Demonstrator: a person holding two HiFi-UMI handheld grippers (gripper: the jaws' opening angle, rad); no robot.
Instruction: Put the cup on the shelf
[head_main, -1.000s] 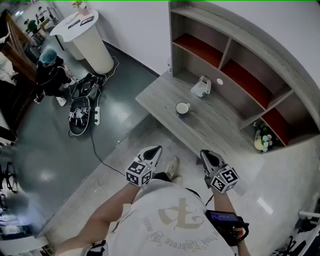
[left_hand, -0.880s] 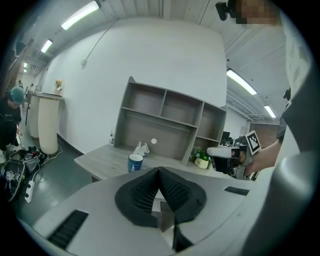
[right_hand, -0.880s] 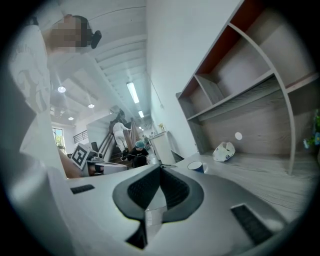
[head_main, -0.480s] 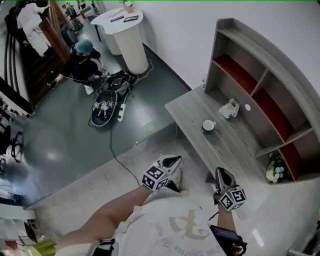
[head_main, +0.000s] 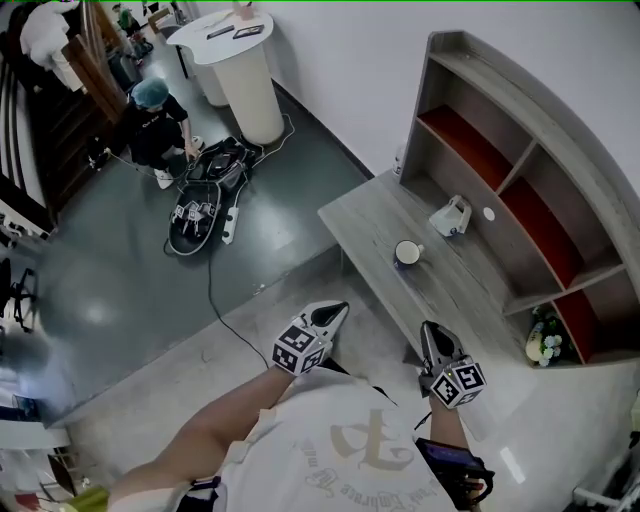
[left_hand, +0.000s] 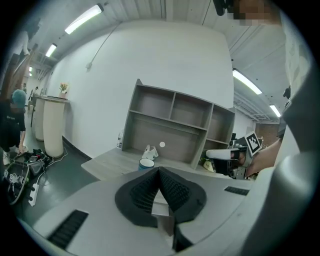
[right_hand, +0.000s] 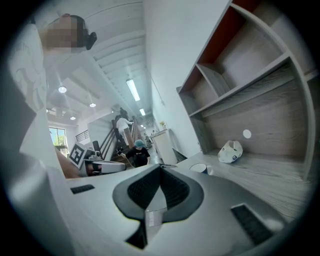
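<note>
With left tool (head_main: 338, 308) and right tool (head_main: 428, 329) both closed and empty, reach to the cup (head_main: 407, 252) standing on the worktop (head_main: 455, 295) before the shelf (head_main: 520, 185) and pinch its rim gently: probably stiff, smooth, breakable.

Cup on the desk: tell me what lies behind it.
Behind the cup, toward the shelf unit, lies a crumpled white bag, apart from it. What the bag covers on the desk cannot be seen.

Cup (right_hand: 200, 168) beyond closed hand-held gripper (right_hand: 160, 167)

White wall (head_main: 340, 60), dark glossy floor (head_main: 110, 290), round white stand (head_main: 245, 85), ceiling strip lights (left_hand: 85, 17).
</note>
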